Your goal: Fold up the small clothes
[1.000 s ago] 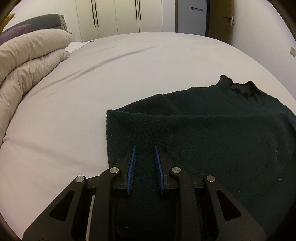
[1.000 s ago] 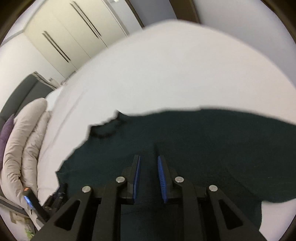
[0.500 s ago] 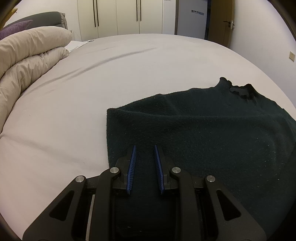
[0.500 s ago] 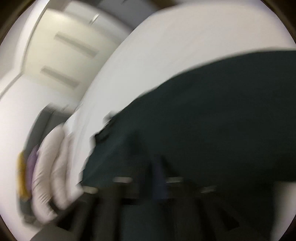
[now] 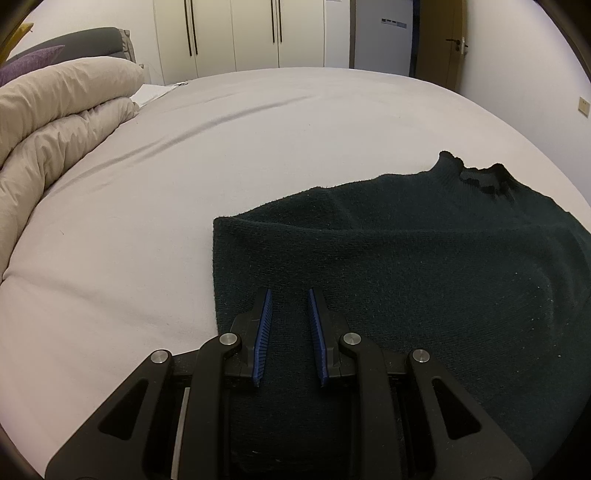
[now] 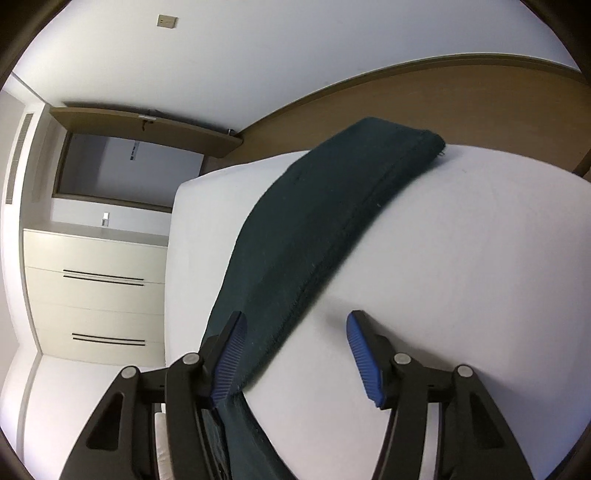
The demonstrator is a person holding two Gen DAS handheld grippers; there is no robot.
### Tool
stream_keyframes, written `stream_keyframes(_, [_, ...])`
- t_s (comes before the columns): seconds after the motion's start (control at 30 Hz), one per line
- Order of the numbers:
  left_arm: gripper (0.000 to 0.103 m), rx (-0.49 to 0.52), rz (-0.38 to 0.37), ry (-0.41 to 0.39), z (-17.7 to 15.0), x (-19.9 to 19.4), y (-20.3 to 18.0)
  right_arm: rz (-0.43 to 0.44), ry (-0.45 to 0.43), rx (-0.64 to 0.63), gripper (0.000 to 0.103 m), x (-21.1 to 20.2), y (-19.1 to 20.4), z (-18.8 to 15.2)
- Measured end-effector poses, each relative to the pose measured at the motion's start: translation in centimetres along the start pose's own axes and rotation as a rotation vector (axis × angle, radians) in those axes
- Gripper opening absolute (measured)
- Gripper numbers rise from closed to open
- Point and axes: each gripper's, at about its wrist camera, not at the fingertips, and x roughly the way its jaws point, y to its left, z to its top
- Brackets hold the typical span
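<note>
A dark green knit sweater (image 5: 424, 280) lies flat on the white bed (image 5: 184, 206), its collar (image 5: 476, 177) at the far right. My left gripper (image 5: 289, 295) hovers over the sweater's near left corner, its blue pads a narrow gap apart with nothing between them. In the right wrist view the camera is rolled sideways. My right gripper (image 6: 295, 323) is wide open at the sweater's hem edge (image 6: 332, 229); the left pad (image 6: 229, 354) is against the cloth and the right pad (image 6: 364, 354) is over bare sheet.
A rolled beige duvet (image 5: 55, 122) and pillows lie at the bed's far left. White wardrobes (image 5: 240, 33) and a door stand behind the bed. The right wrist view shows the bed corner (image 6: 181, 192), wooden floor and wardrobe (image 6: 96, 291).
My right gripper has swung fast from above the sweater's middle to its hem edge, rolled sideways and opened wide. My left gripper has barely moved.
</note>
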Motion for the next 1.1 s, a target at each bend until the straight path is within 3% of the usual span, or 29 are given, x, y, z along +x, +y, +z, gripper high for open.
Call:
stream_keyframes(0.2, [0.02,-0.004,-0.004,0.0,0.0,0.0,-0.1,0.04,-0.033,0.1,0.061,2.1,0.7,1.6])
stream_keyframes(0.43, [0.02,-0.018,-0.02,-0.005,0.0,0.0,0.0,0.124,-0.206,0.202,0.058,1.9,-0.1,2.9])
stream_keyframes(0.73, [0.02,-0.036,-0.042,-0.01,-0.1,0.1,0.6,0.276,-0.36,0.319,0.052,0.2,-2.3,0.9])
stream_keyframes(0.97, [0.02,-0.033,-0.038,-0.01,-0.1,0.0,0.5,0.328,-0.384,0.281,0.051,0.2,-2.7,1.7])
stream_keyframes(1.1, [0.02,-0.027,-0.03,-0.01,-0.1,0.0,0.4,0.322,-0.391,0.316,0.039,0.5,-3.6,2.3])
